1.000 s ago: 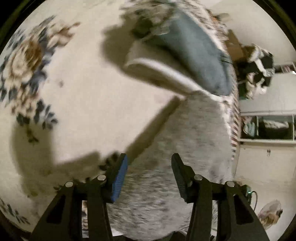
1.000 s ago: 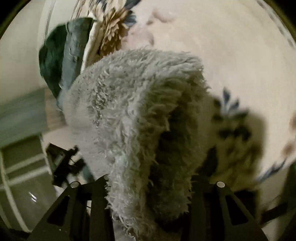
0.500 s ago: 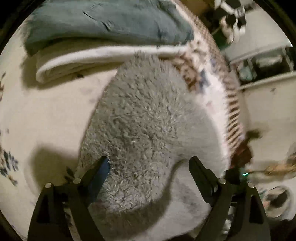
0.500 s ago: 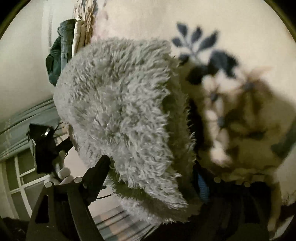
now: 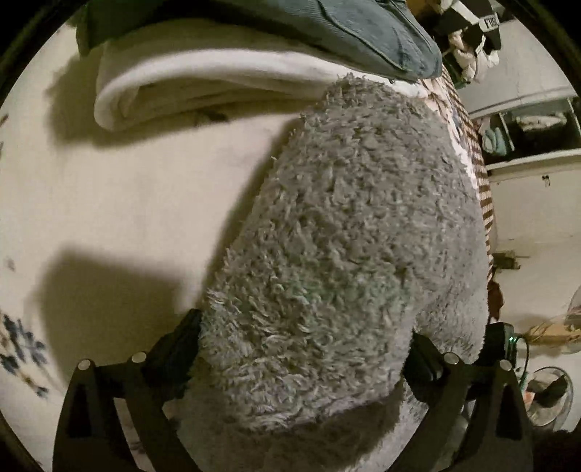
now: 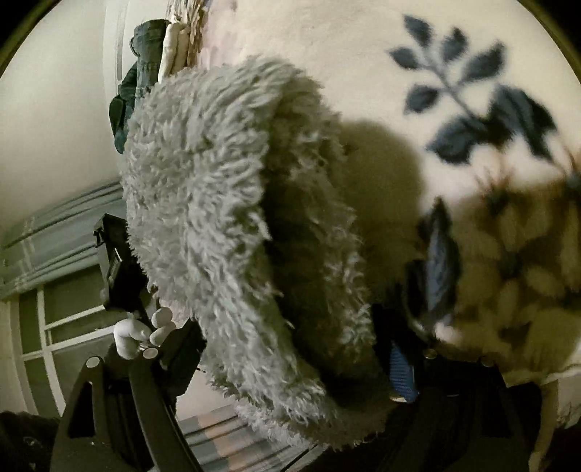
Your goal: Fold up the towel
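A shaggy grey towel point(image 5: 345, 236) lies folded in a thick bundle on the cream, flower-printed bedspread point(image 5: 127, 188). My left gripper point(image 5: 303, 348) points steeply down over it. Its jaws are opening, and the towel's near end bulges between the wide-set fingers point(image 5: 181, 337) without being squeezed. In the right wrist view the towel's point(image 6: 203, 203) doubled edge fills the gap of my right gripper point(image 6: 290, 363). That gripper stands open, its blue-padded finger point(image 6: 403, 374) clear of the pile. The towel's underside is hidden.
A folded white blanket point(image 5: 203, 83) with blue jeans point(image 5: 326, 29) on top lies just beyond the towel. The bed's edge runs along the right, with shelves point(image 5: 526, 134) and a fan point(image 5: 548, 395) beyond it. A gloved hand point(image 6: 134, 334) shows in the right wrist view.
Both grippers' jaws have spread wide and let go of the towel. The left gripper sank and rolled toward the folded stack. The right one came down with the towel onto the bedspread.
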The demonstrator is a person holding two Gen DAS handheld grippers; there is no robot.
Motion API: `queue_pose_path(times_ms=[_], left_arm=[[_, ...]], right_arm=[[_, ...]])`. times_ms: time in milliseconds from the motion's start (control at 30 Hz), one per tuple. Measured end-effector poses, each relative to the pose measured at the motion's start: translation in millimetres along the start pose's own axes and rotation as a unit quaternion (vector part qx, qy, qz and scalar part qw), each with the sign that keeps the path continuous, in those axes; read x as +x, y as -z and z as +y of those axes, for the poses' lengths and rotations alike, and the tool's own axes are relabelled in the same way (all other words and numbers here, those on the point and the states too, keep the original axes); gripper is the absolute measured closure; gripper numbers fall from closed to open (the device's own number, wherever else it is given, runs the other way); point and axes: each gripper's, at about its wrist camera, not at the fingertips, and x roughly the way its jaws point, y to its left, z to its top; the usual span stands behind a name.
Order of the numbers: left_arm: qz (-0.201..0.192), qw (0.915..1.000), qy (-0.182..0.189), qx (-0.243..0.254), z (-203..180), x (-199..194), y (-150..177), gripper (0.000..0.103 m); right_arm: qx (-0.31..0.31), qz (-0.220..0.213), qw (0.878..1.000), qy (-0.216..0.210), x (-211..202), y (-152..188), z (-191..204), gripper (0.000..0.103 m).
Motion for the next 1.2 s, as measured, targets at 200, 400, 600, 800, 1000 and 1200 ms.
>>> queue_pose_path(times_ms=[200,400,600,800,1000,1200], left_arm=[[0.001,0.9999,0.015,-0.003,6,-4,9,0.003],[0.005,0.9997,0.023,-0.001,8,-4,6,0.003],[0.009,0.9988,0.044,-0.019,17,6,-4,0.003],[-0.006,0.9981,0.054,-0.028,26,-4,1,0.018],[-0.037,0.9967,0.073,-0.005,13,-35,22,0.054],[-0.078,0.99,0.113,-0.034,10,-87,40,0.057]], right_arm=[[-0.001,-0.015,1.0,0.017,1,5,10,0.01],[-0.006,-0.031,0.999,0.032,-1,18,13,0.012],[-0.021,-0.043,0.999,0.009,34,-2,35,0.009],[-0.025,-0.062,0.998,0.004,53,-2,56,0.055],[-0.046,-0.067,0.996,0.024,33,11,90,0.06],[-0.092,-0.06,0.993,0.038,14,13,150,0.06]])
